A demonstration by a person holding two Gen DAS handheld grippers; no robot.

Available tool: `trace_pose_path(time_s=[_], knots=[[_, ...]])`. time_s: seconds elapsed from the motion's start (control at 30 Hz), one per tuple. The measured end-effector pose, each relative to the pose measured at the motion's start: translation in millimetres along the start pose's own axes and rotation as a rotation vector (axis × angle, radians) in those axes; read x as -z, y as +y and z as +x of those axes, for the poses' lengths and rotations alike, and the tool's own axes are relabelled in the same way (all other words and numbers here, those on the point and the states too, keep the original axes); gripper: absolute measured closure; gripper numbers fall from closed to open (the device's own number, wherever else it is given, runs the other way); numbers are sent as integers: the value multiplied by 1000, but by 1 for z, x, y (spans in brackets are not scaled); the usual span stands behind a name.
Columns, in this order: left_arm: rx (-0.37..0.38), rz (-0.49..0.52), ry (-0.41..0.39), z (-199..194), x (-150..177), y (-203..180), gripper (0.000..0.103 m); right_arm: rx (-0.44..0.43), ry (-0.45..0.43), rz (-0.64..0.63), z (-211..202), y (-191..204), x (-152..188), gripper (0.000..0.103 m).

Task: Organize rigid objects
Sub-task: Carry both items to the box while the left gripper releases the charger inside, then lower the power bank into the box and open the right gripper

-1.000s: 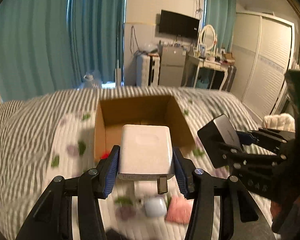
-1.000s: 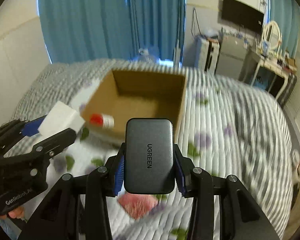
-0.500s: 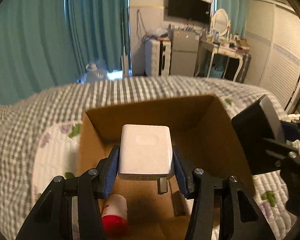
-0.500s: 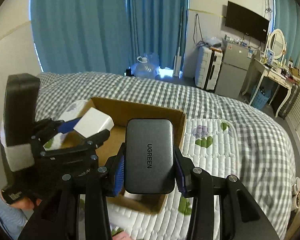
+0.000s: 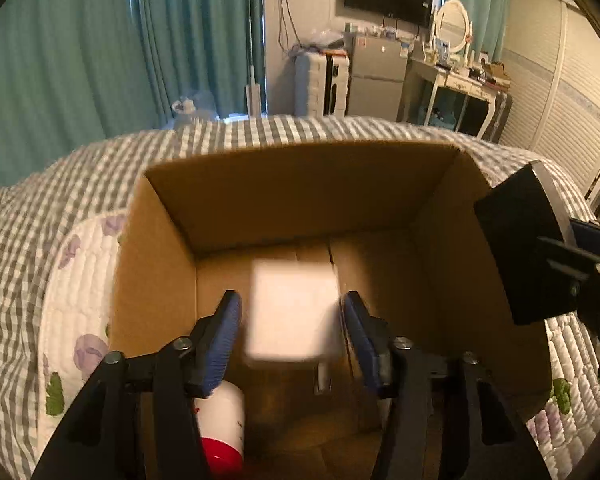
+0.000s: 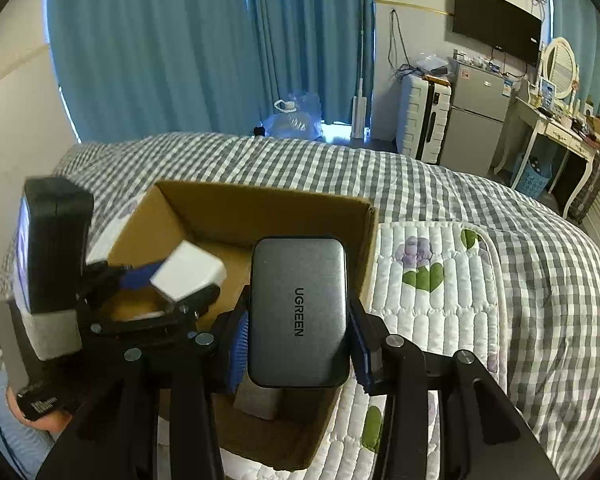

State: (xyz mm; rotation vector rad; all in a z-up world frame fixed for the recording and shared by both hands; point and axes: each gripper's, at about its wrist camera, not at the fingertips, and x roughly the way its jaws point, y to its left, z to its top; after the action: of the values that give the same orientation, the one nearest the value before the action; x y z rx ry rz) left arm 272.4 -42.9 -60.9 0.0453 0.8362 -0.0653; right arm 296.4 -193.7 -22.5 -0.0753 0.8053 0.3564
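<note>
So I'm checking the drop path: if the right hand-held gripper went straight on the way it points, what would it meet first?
Probably the cardboard box, near its right wall or floor; depth is unclear. The right hand-held gripper holds the grey charger over it.

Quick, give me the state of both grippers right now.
Left gripper: open, jaws just opened; the blurred white square charger sits loose between them over the brown cardboard box.
Right gripper: shut on the grey rectangular UGREEN charger.
</note>
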Motion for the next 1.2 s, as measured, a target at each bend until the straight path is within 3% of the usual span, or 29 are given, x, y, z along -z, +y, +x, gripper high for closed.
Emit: trace_pose_path(time_s=[0.3,0.63,0.7,0.73,0.77,0.93,1.13,1.2], knots=[[-38,-24,-88,-40,-15,22,28,-23,-11,23,9,-2,-21,62],[-58,-31,-160,-79,0,46,28,11,33,-5,47,13,-24,61],[-68,-23,-171,-86,0,45,26,14,7,11,43,12,-23,53],[-80,-15,-179,-92,1,43,25,20,-16,17,35,12,-25,35],[-88,-9,-186,-97,2,42,25,25,-32,21,29,12,-26,28],[-94,-13,-213,-135,10,35,17,42,-96,-2,-28,21,-30,27],[-76,10,-279,-195,36,19,8,58,-115,-35,-98,37,-1,7],[-95,16,-299,-214,47,13,7,61,-107,-48,-119,43,15,6]])
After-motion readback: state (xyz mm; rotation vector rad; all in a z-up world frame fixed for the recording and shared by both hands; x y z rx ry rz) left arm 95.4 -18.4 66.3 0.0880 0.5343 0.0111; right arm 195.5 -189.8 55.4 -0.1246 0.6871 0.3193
